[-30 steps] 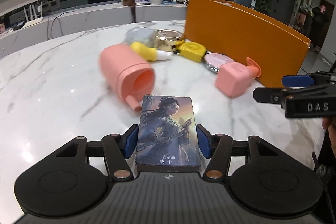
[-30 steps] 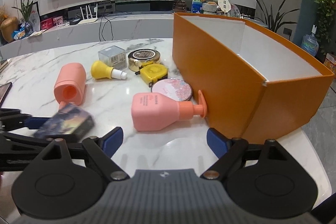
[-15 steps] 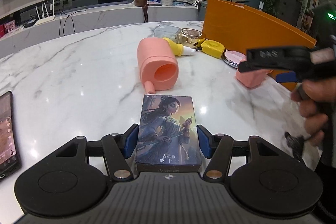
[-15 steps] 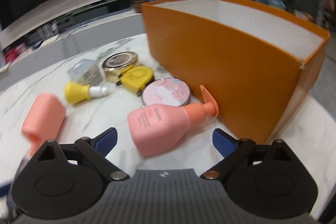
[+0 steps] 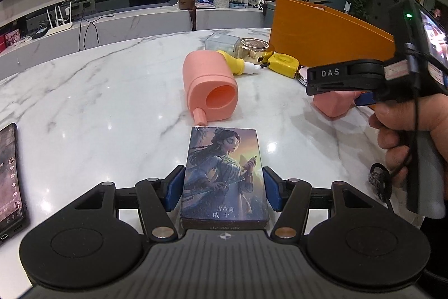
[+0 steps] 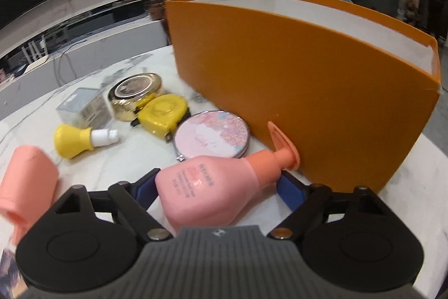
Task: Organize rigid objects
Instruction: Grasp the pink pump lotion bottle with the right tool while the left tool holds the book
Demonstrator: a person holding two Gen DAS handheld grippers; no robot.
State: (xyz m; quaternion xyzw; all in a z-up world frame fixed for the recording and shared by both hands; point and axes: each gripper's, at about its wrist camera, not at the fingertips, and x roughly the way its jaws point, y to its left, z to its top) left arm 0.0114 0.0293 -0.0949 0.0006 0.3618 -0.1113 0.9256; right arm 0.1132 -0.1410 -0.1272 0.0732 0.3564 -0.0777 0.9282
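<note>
My left gripper (image 5: 222, 191) is shut on an illustrated card box (image 5: 224, 173) and holds it above the marble table (image 5: 98, 108). My right gripper (image 6: 217, 189) is open, its jaws on either side of a pink pump bottle (image 6: 212, 187) that lies on its side, pump head against the orange box (image 6: 308, 80). The right gripper also shows in the left wrist view (image 5: 336, 83), over the pink bottle (image 5: 333, 104). A pink cup (image 5: 210, 86) lies on its side beyond the card box.
A yellow bottle (image 6: 81, 140), yellow tape measure (image 6: 162, 116), gold tin (image 6: 135, 93), clear box (image 6: 81, 108) and pink round compact (image 6: 210, 136) lie left of the orange box. A phone (image 5: 8, 181) lies at the table's left edge.
My right gripper has moved forward and down until its open jaws straddle the pink pump bottle. My left gripper has kept the card box and swung left.
</note>
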